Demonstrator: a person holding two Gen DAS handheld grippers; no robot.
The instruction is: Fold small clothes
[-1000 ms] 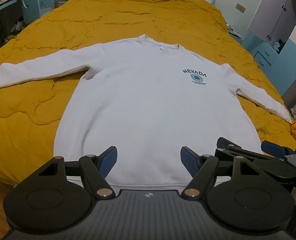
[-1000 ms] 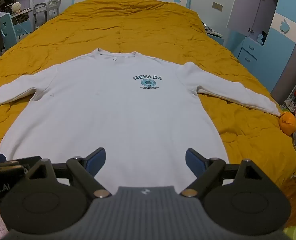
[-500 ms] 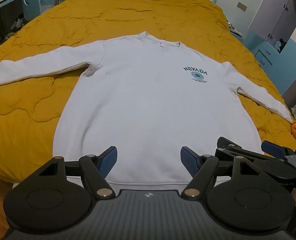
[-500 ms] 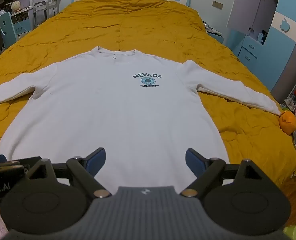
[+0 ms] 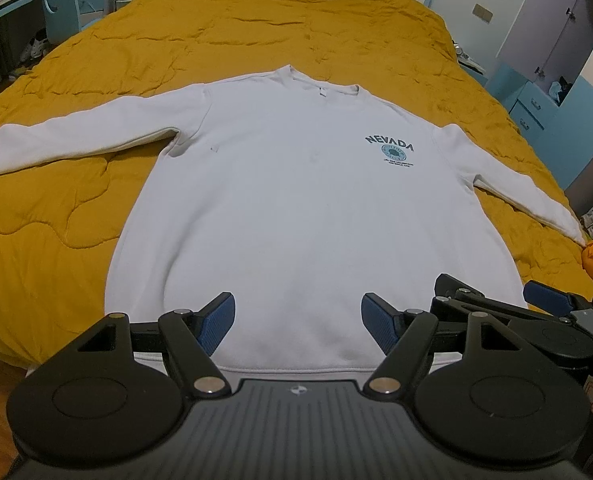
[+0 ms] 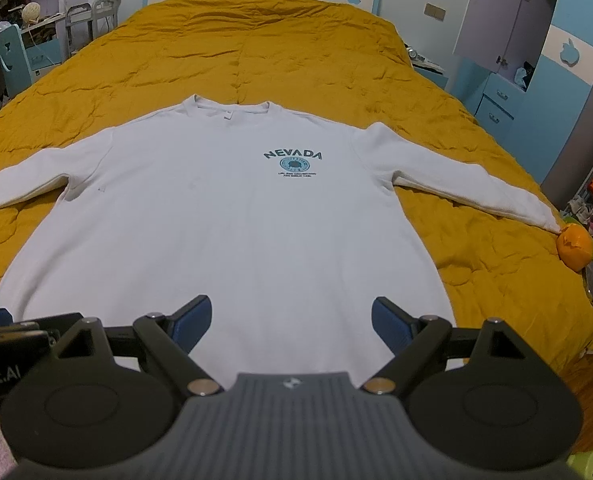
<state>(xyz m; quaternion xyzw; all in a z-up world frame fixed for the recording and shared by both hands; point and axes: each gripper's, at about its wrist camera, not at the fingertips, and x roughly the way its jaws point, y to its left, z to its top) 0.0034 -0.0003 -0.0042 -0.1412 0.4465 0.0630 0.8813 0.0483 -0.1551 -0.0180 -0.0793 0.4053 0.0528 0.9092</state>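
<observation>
The left tool point(image 5: 297, 317) hangs released at the bottom of its frame, blue fingers spread wide over the hem of the white sweatshirt point(image 5: 296, 208), gripping nothing. The right tool point(image 6: 291, 319) is likewise released at the bottom centre of its own view, also empty. The sweatshirt lies flat and face up across the middle of the yellow bed point(image 5: 256, 28), collar toward the top of the frame, both sleeves stretched out to the left and right edges. No fold shows, so folding appears not yet begun: sleeves and body all remain to be done. An orange toy point(image 6: 575, 245) sits by the right cuff.
</observation>
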